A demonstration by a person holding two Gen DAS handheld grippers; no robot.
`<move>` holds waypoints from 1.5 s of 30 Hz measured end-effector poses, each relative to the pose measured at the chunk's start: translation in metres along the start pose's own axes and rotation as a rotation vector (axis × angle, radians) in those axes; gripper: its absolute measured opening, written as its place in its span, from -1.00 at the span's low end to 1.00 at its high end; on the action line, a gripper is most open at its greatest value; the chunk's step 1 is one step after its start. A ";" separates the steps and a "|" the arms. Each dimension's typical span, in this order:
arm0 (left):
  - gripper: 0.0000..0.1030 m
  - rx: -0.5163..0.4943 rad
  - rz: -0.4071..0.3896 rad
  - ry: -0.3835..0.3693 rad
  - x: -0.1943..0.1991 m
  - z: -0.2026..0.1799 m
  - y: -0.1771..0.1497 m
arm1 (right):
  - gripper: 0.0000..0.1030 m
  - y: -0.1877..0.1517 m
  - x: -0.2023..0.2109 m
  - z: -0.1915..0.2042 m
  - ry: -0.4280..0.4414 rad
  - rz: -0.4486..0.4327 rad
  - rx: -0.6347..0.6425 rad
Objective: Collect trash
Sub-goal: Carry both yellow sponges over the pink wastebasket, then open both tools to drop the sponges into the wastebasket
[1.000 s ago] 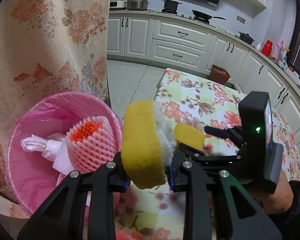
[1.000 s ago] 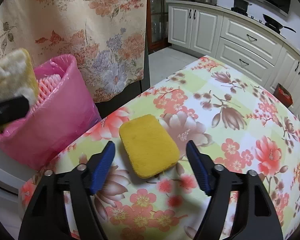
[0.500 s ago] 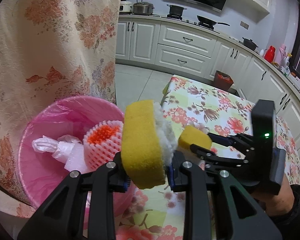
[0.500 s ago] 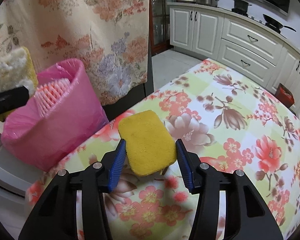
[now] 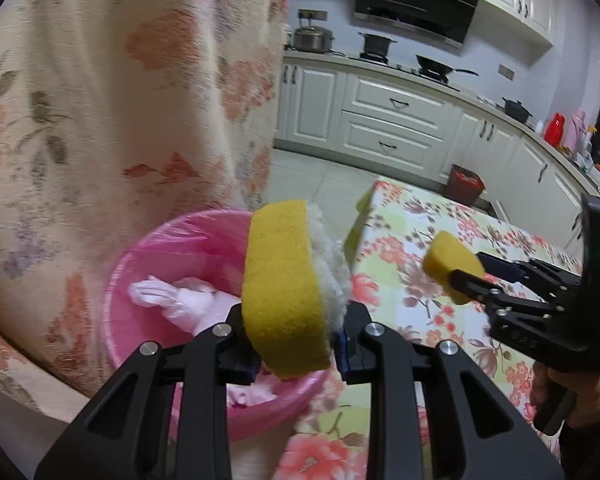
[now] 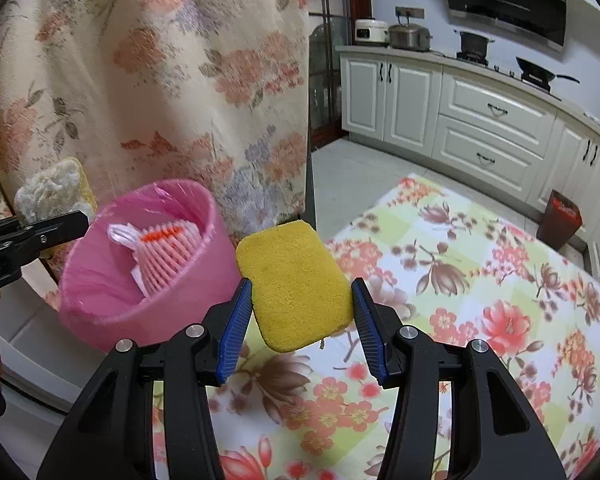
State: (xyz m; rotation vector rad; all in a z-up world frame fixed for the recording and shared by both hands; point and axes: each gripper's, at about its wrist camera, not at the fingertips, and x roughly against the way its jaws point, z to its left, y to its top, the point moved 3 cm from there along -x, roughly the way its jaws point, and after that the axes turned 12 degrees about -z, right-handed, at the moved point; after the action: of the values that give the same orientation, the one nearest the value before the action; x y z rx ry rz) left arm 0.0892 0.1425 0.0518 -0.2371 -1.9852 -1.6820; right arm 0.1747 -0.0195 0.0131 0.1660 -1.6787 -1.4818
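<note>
Lifting sponge (image 6: 296,284) off tablecloth (image 6: 480,320)

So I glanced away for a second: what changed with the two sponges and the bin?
The right gripper closed on the flat yellow sponge and lifted it off the table. The left gripper stays shut on the fleece-backed sponge. The pink bin kept its contents.

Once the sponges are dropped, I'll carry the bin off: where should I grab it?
Probably the pink bin's rim nearest the table, pinched from above: it stands upright and open, and its body looks too wide to span.
</note>
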 end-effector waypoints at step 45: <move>0.08 0.041 0.000 0.116 -0.011 0.096 0.030 | 0.10 0.087 -0.057 0.148 0.188 -0.029 0.128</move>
State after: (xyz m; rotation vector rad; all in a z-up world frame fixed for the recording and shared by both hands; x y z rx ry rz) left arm 0.0858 0.2426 0.0641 -0.1220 -1.9317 -1.6155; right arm 0.1485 0.1498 0.0719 0.3888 -1.6235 -1.3357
